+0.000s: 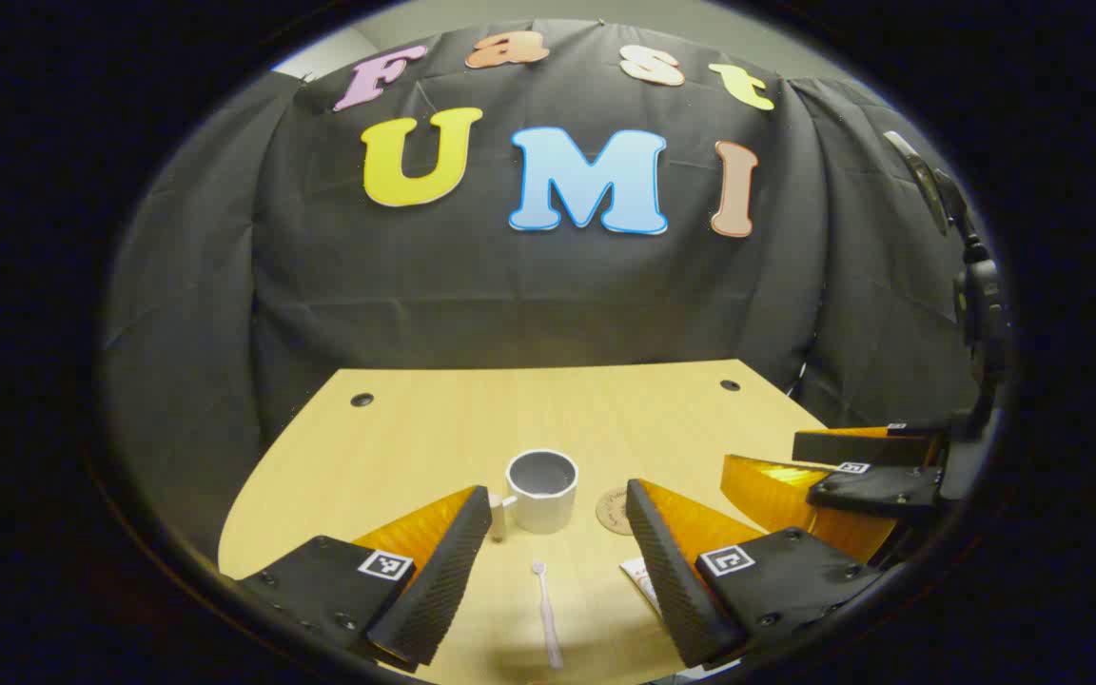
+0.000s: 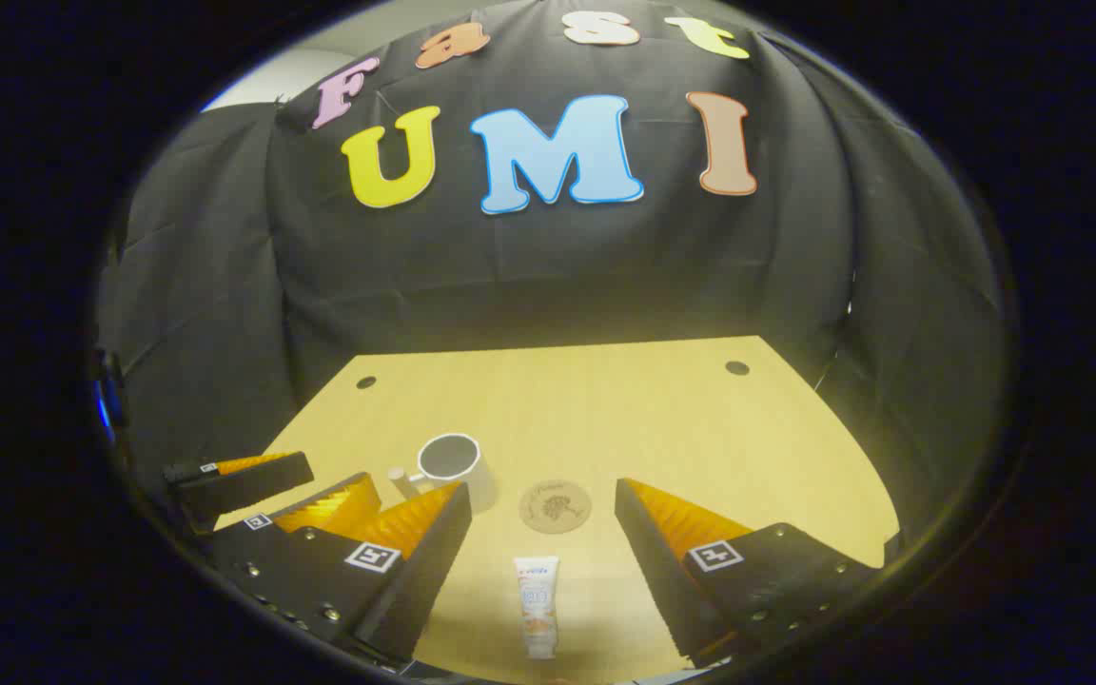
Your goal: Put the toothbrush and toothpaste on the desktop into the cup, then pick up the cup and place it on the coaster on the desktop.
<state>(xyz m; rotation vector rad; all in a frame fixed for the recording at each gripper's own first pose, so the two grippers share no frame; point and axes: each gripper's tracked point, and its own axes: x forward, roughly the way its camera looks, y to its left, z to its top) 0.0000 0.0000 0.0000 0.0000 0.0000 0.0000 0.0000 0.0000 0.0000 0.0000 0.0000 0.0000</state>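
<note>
Left gripper (image 1: pixel 557 561), left gripper view: fingers spread wide, nothing between them, hovering above the desktop (image 1: pixel 415 428). Toothbrush (image 1: pixel 545 614) lies flat on the wood between the fingers, head end toward the cup (image 1: pixel 542 489), handle running toward the camera. Judged light, thin and stiff; a smooth handle lying flush on the board leaves little to get under, so a pinch across the mid-handle from above looks the sounder hold. Cup stands upright and empty beyond the brush, its handle to the camera's left; coaster (image 1: pixel 613 511) lies just beside it on the other side, apart from it. One end of the toothpaste (image 1: pixel 638 578) peeks out by the near finger. Right gripper (image 1: pixel 786 471) shows farther off at the edge, its fingers apart. Right gripper (image 2: pixel 540 561), right gripper view: also wide open and empty, above the desktop (image 2: pixel 653 409). Toothpaste (image 2: pixel 538 604) lies flat between its fingers, long axis running toward the coaster (image 2: pixel 556 505). Judged a soft, glossy tube that dents and may slip; the stiffer end near the cap or the crimp is the better place to take it, squeezed lightly. Cup (image 2: pixel 453 466) stands left of the coaster, likely ceramic and fairly heavy, so breakable. Left gripper (image 2: pixel 286 495) shows at the left, fingers apart.
</note>
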